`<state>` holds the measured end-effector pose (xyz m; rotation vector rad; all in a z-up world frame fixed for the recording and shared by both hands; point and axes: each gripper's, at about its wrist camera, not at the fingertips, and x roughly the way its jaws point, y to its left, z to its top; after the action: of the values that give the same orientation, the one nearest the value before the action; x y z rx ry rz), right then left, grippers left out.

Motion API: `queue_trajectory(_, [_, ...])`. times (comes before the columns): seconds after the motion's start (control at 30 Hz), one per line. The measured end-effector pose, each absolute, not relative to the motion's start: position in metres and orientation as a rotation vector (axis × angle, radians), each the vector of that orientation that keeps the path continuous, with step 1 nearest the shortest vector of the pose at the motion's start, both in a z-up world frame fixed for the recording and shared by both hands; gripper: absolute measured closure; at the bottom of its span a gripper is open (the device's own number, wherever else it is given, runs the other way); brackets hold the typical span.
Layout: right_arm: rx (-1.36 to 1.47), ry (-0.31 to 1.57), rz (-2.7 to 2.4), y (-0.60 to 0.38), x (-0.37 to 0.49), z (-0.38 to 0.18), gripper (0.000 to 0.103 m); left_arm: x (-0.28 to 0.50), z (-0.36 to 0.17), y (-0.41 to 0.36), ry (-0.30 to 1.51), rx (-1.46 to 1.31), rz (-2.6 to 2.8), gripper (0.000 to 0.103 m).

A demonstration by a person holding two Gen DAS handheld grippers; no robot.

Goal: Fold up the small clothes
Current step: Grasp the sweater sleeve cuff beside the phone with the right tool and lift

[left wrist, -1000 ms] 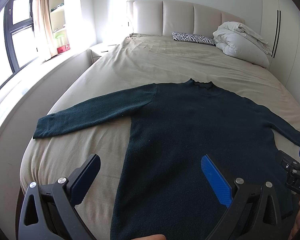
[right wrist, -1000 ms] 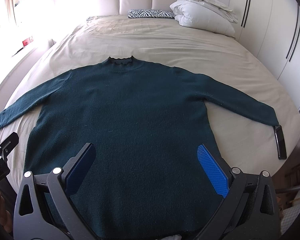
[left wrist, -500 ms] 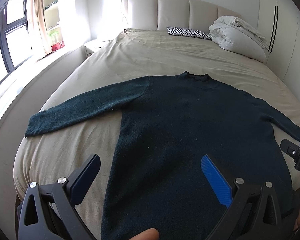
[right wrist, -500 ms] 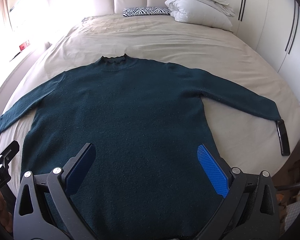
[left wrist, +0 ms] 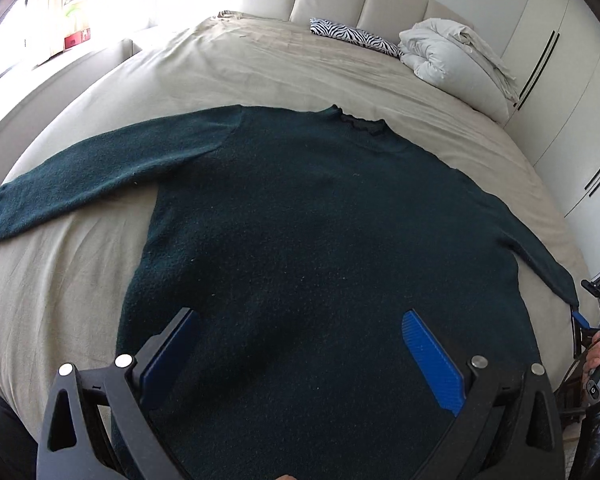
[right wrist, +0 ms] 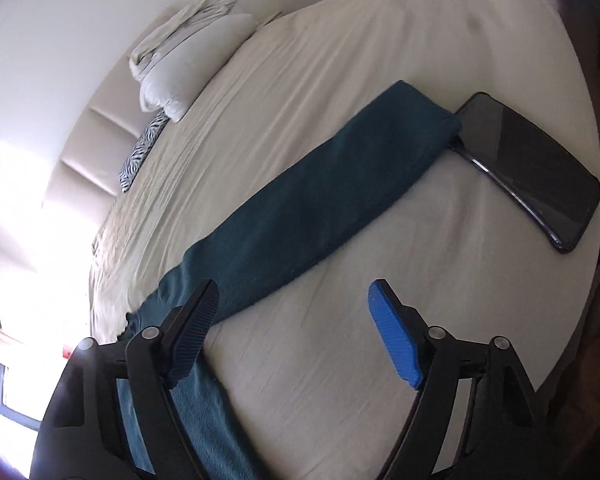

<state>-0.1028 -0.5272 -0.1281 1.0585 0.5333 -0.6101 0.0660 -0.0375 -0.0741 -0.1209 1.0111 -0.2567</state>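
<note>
A dark green sweater (left wrist: 320, 248) lies flat on the bed (left wrist: 260, 76), front up, both sleeves spread toward the side edges. The left gripper (left wrist: 300, 354) hovers over its hem, jaws wide and empty. The right gripper (right wrist: 292, 332) is above the right sleeve (right wrist: 320, 196) near the bed's edge; its jaws have just been closing, nothing between them. A black phone (right wrist: 532, 168) touches the cuff.
</note>
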Motion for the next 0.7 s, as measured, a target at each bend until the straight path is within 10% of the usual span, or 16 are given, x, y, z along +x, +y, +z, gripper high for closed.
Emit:
queue_trajectory(0.37, [1.295, 0.432, -0.645, -0.635, -0.110, -0.197, 0.044, 0.098, -0.086, -0.042, 1.051, -0.205, -0.295, 0.000])
queue_trajectory(0.7, [1.217, 0.468, -0.745, -0.685, -0.058, -0.192, 0.096, 0.125, -0.087, -0.030, 1.027, -0.316, -0.375, 0.007])
